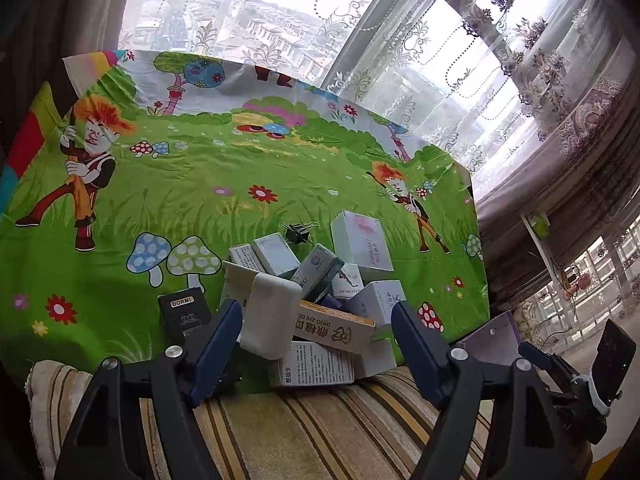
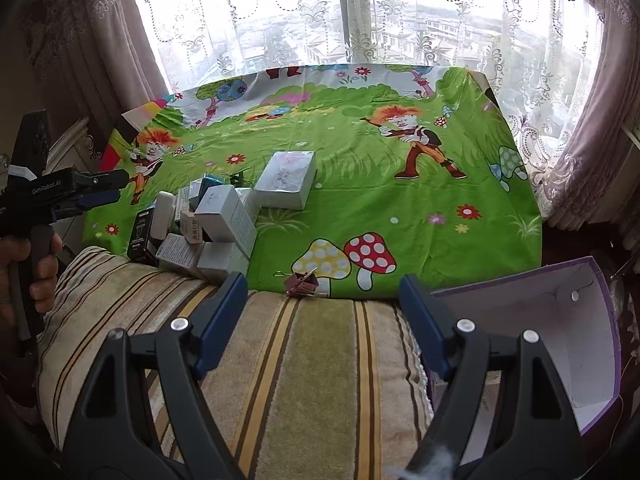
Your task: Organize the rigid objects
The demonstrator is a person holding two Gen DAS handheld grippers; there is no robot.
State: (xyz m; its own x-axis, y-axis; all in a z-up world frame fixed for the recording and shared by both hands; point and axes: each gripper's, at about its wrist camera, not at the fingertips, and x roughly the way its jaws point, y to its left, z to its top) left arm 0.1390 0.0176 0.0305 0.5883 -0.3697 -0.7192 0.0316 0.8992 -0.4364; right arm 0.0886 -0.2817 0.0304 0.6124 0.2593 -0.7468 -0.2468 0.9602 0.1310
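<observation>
A heap of small boxes point(image 1: 320, 292) lies at the near edge of the cartoon-print cloth point(image 1: 240, 184), with a white rounded block point(image 1: 270, 322) and a black DORMI box point(image 1: 184, 314) at its left. My left gripper point(image 1: 316, 336) is open and empty, just short of the heap. The heap also shows in the right wrist view point(image 2: 216, 220), where the left gripper point(image 2: 100, 192) hovers at its left. My right gripper point(image 2: 320, 316) is open and empty over the striped cushion point(image 2: 304, 360). A purple-edged open box point(image 2: 560, 320) stands at its right.
A black binder clip point(image 1: 296, 234) lies behind the heap. A brown binder clip point(image 2: 302, 282) sits at the cloth's near edge. A larger white box point(image 2: 286, 178) lies apart from the heap. Lace curtains and a window stand behind the table.
</observation>
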